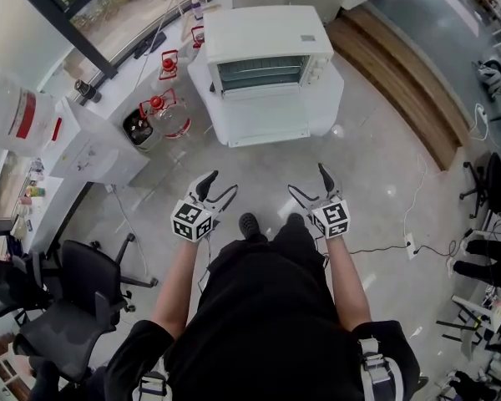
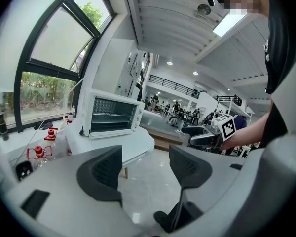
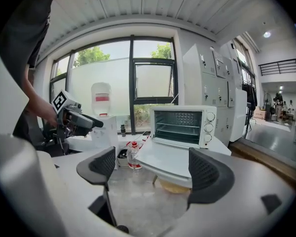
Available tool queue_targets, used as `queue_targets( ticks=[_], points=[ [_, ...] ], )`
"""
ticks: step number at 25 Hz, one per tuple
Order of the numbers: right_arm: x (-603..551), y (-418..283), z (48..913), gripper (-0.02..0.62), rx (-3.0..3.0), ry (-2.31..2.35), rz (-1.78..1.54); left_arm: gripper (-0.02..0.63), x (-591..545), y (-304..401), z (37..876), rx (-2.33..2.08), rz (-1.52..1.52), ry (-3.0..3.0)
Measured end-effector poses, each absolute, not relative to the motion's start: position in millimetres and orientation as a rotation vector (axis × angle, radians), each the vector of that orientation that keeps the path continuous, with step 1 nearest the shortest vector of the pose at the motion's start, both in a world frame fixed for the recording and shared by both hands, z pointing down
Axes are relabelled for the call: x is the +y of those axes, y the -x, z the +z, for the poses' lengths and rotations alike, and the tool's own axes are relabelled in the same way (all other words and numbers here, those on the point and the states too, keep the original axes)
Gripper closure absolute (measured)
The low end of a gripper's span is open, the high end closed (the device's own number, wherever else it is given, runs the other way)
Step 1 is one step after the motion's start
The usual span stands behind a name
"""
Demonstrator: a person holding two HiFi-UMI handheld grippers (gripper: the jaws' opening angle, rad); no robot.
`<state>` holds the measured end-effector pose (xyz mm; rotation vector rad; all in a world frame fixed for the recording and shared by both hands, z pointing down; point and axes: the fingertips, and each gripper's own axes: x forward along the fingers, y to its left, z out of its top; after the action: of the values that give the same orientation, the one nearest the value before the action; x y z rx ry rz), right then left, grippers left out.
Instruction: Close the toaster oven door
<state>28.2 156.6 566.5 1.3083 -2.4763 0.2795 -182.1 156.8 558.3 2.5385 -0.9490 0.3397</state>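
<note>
Far left: a water jug (image 1: 10,111) with a red label stands by the window, and I see a black office chair (image 1: 63,307) lower down.
Bottles: clear ones with red caps (image 1: 160,107) sit just beside the left edge of the bench (image 1: 330,98); I cannot tell what they stand on.
Left hand-held gripper (image 1: 221,184): open. In its own view the two dark pads stand wide apart with nothing between them, only pale floor (image 1: 384,182) showing through the gap. I hold it low in front of the body, well apart from the bench.
Toaster oven (image 1: 263,33): white, standing on the white rounded bench at the top centre of the head view, its front turned toward me and its knobs on the right of the front.
Door (image 1: 267,122): open, folded down and forward, lying about flat in front of the opening. The wire racks (image 3: 177,127) inside are in plain sight.
Right hand-held gripper (image 1: 307,180): open as well, pads spread with nothing gripped. The bench edge and the oven show beyond the gap, well apart from the jaws. It sits level with the left one, and neither touches anything.
Far right: a wooden step (image 1: 401,82) runs along the floor past the bench, and a thin cable (image 1: 401,245) trails across the tiles.
</note>
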Motion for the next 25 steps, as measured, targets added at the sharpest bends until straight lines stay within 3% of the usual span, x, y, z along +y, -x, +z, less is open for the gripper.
queue_targets(
  ticks=[25],
  points=[
    [78.1,-59.6,618.7,0.132,-2.445,-1.187,0.423,0.322,113.2,187.8,596.9,-1.078,0.336,-2.379]
  ],
)
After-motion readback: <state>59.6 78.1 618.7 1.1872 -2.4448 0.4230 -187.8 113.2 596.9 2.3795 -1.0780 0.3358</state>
